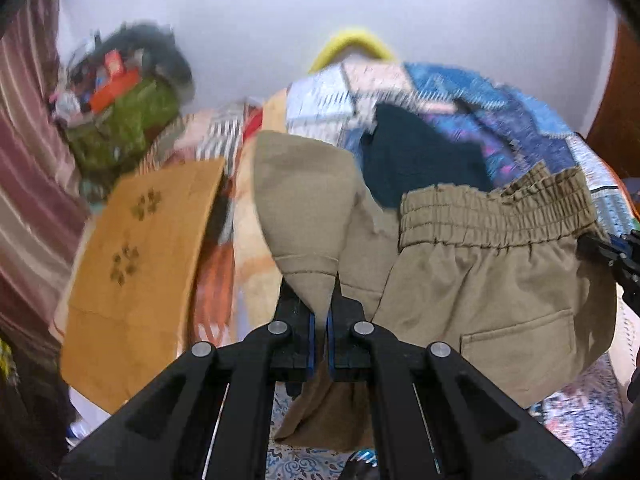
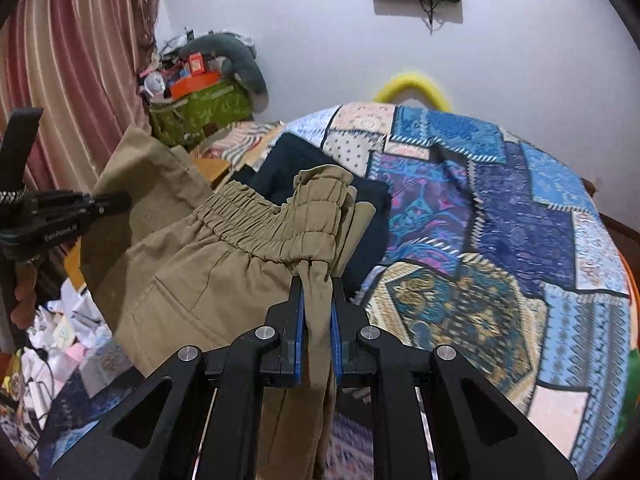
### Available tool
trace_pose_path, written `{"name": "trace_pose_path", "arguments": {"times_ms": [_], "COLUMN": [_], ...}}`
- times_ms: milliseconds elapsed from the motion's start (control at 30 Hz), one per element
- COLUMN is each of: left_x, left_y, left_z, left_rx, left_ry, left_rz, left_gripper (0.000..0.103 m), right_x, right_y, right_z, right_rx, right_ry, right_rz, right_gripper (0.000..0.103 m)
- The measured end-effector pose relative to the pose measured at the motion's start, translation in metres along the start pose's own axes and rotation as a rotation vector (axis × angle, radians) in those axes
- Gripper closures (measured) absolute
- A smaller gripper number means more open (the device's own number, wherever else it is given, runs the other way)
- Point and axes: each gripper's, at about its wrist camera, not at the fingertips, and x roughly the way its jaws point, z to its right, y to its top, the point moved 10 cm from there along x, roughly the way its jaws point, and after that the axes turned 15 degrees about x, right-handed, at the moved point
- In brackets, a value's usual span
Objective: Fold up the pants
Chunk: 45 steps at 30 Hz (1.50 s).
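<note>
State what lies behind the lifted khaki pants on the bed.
Behind the khaki pants lies a dark teal garment on the patchwork quilt. Only its upper part shows; the waistband covers the rest. Both grippers, left and right, clamp the pants.

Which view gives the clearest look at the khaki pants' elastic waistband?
The right wrist view: the gathered waistband of the khaki cotton pants is sharp there, ending just above the right gripper clamping the fabric. The left wrist view shows the waistband across its width, but motion-blurred, with the left gripper pinching a hem.
</note>
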Motion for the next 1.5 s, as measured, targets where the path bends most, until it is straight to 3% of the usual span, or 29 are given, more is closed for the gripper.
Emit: {"name": "trace_pose_path", "arguments": {"times_ms": [167, 233, 300, 400, 533, 733, 1033, 1200, 1300, 1367, 1433, 1500], "left_x": [0.039, 0.042, 0.04, 0.032, 0.006, -0.08, -0.266, -0.364, -0.404, -0.422, -0.44, -0.453], "left_y": [-0.038, -0.045, -0.049, -0.054, -0.057, -0.043, -0.019, -0.03, -0.043, -0.054, -0.065, -0.074], "left_z": [-0.007, -0.006, -0.004, -0.001, 0.005, 0.016, 0.05, 0.076, 0.088, 0.095, 0.103, 0.11], "left_rx": [-0.053, -0.061, -0.055, -0.044, -0.036, -0.057, -0.003, 0.017, 0.025, 0.026, 0.025, 0.026], "left_ry": [-0.045, -0.06, -0.058, -0.055, -0.077, -0.094, -0.047, -0.017, 0.024, 0.034, 0.047, 0.068], "left_rz": [-0.071, -0.077, -0.073, -0.094, -0.087, 0.04, 0.364, 0.537, 0.606, 0.635, 0.663, 0.69], "left_gripper": [0.099, 0.097, 0.092, 0.077, 0.075, 0.075, 0.075, 0.072, 0.07, 0.066, 0.05, 0.042], "right_x": [0.037, 0.039, 0.039, 0.035, 0.015, -0.058, -0.211, -0.287, -0.326, -0.346, -0.364, -0.381], "right_y": [-0.016, -0.018, -0.021, -0.027, -0.031, -0.017, 0.002, -0.008, -0.02, -0.03, -0.041, -0.052], "right_z": [0.017, 0.023, 0.024, 0.026, 0.023, -0.002, -0.061, -0.09, -0.103, -0.109, -0.114, -0.118], "right_rx": [0.038, 0.05, 0.054, 0.047, 0.048, 0.018, -0.051, -0.111, -0.12, -0.111, -0.114, -0.115], "right_ry": [-0.046, -0.043, -0.042, -0.055, -0.038, 0.029, 0.145, 0.192, 0.227, 0.254, 0.264, 0.261], "right_rz": [-0.07, -0.079, -0.098, -0.128, -0.134, -0.02, 0.246, 0.389, 0.468, 0.503, 0.547, 0.59], "right_gripper": [0.093, 0.087, 0.079, 0.076, 0.075, 0.074, 0.075, 0.075, 0.075, 0.075, 0.075, 0.072]}}
